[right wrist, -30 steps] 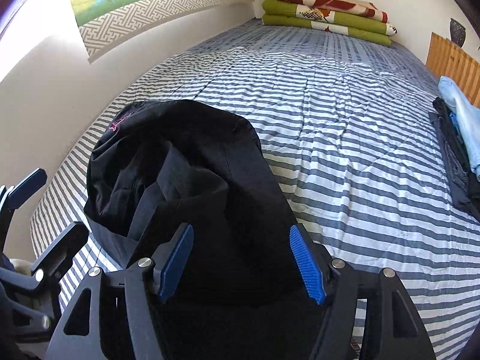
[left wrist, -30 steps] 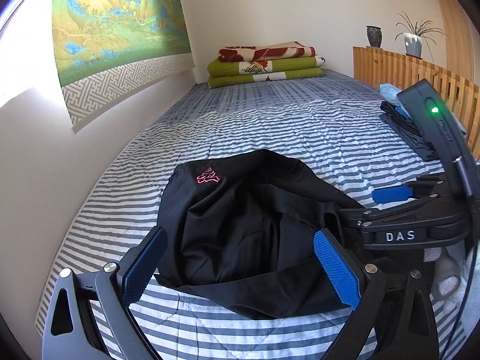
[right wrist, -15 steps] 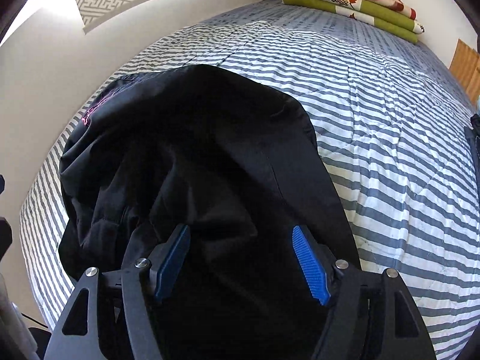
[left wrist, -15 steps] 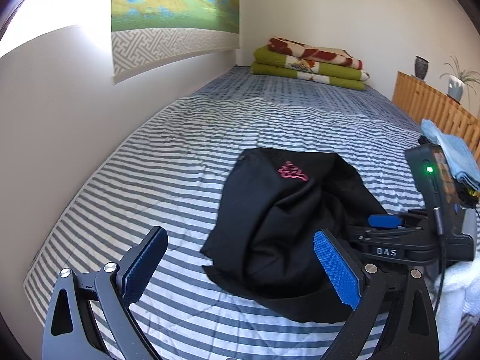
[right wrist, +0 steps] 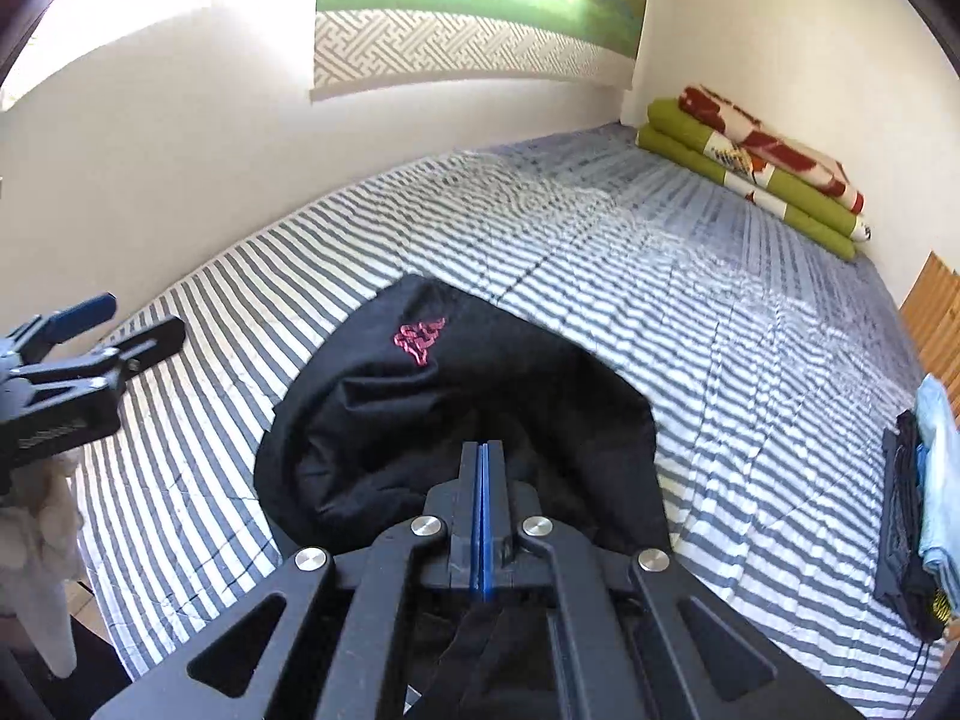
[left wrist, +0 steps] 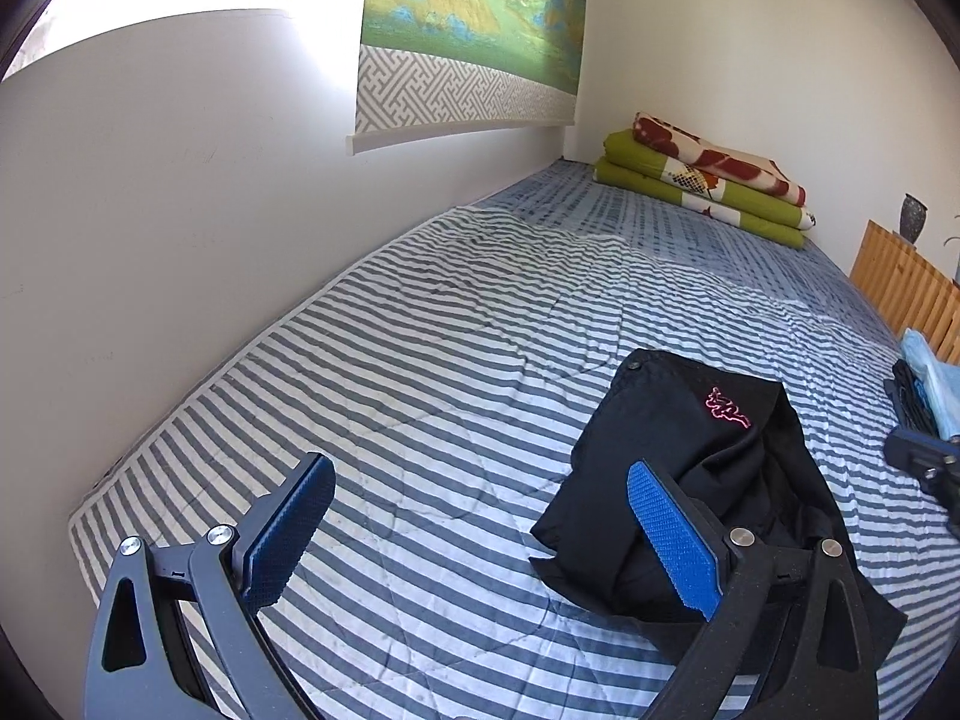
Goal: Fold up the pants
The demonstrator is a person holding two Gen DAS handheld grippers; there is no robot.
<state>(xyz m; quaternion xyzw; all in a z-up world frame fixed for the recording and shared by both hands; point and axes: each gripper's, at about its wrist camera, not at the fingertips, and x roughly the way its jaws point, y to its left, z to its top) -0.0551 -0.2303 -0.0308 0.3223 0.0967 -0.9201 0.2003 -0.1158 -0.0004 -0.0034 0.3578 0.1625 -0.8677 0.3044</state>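
Black pants (left wrist: 708,468) with a pink logo (left wrist: 729,408) lie bunched on the striped bed (left wrist: 420,372), near its front edge. My left gripper (left wrist: 480,540) is open, hovering above bare bedding just left of the pants; its right finger (left wrist: 672,546) overlaps their left edge. In the right wrist view the pants (right wrist: 420,408) fill the centre. My right gripper (right wrist: 483,450) is shut there, pads pressed together over the near part of the heap, and black cloth hangs beneath them. The left gripper (right wrist: 90,348) shows open at the far left.
Folded green and red blankets (left wrist: 708,180) lie at the bed's far end by the wall. A pile of dark and light-blue clothes (right wrist: 924,510) sits at the right edge beside a wooden rail (left wrist: 900,288). A wall hanging (left wrist: 474,30) hangs on the left wall.
My right gripper has gone from open to shut on the near part of the pants. My left gripper has swung left, off the pants, and stays open.
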